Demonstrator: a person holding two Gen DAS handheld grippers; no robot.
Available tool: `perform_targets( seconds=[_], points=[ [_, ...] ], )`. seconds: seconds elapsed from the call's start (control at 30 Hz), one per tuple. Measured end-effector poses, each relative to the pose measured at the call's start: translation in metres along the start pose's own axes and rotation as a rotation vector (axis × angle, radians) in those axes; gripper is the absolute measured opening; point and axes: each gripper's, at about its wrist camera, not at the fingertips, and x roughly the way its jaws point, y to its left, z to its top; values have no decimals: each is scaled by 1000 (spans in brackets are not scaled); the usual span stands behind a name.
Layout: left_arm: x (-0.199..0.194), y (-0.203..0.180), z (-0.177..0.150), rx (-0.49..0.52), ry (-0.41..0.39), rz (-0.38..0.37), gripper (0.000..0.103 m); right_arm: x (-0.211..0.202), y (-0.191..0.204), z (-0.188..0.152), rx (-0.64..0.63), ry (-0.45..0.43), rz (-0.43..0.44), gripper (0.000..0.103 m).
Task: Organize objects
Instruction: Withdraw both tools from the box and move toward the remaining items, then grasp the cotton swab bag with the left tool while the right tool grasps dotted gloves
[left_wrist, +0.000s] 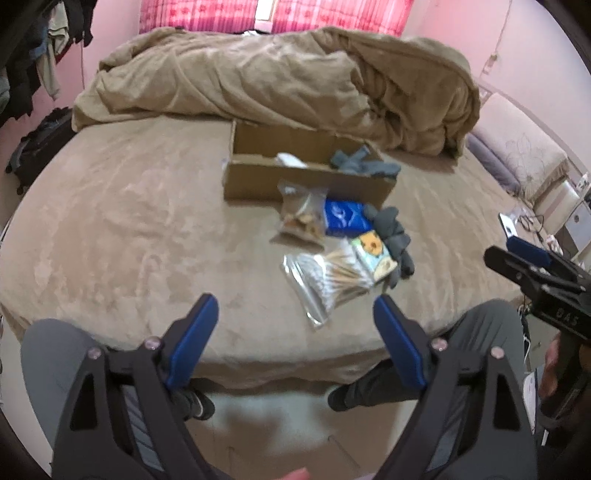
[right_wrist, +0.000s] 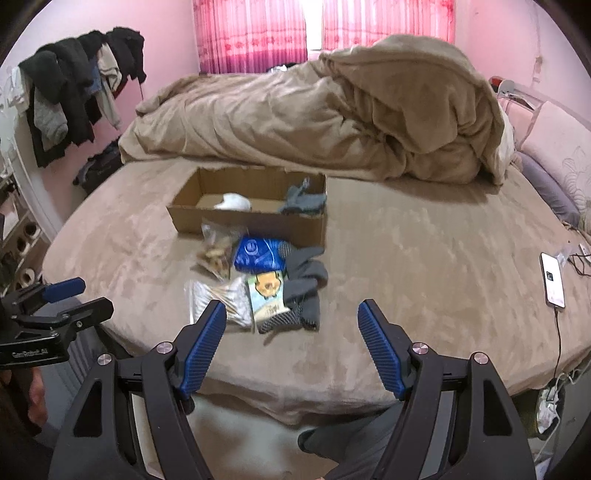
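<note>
Both hand-held grippers held wide open, empty — left (left_wrist: 295, 325), right (right_wrist: 291, 332). Pile by box (right_wrist: 251, 225) on bed (right_wrist: 424, 266). Step judged: pick-up pending — nearest swab bag (right_wrist: 218, 299) likely next, then boxed.

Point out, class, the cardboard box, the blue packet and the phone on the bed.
cardboard box (right_wrist: 251, 223): right wrist view, on its front wall.
blue packet (right_wrist: 258, 254): right wrist view, on the middle of its top face.
phone (right_wrist: 552, 280): right wrist view, on its lit screen.
</note>
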Motion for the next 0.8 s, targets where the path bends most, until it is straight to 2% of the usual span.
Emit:
perform_targets(
  seconds=[0.23,0.47,0.8],
  points=[
    [59,-17,-8,94,75,7,87,43,-3,-10,-25,50,4,77],
    [94,-34,-9,202,55,28,87,79,-13,-13,-20,90,5,77],
    [135,-51,1,255,38,16,87,128,-29,-5,8,122,9,77]
  ],
)
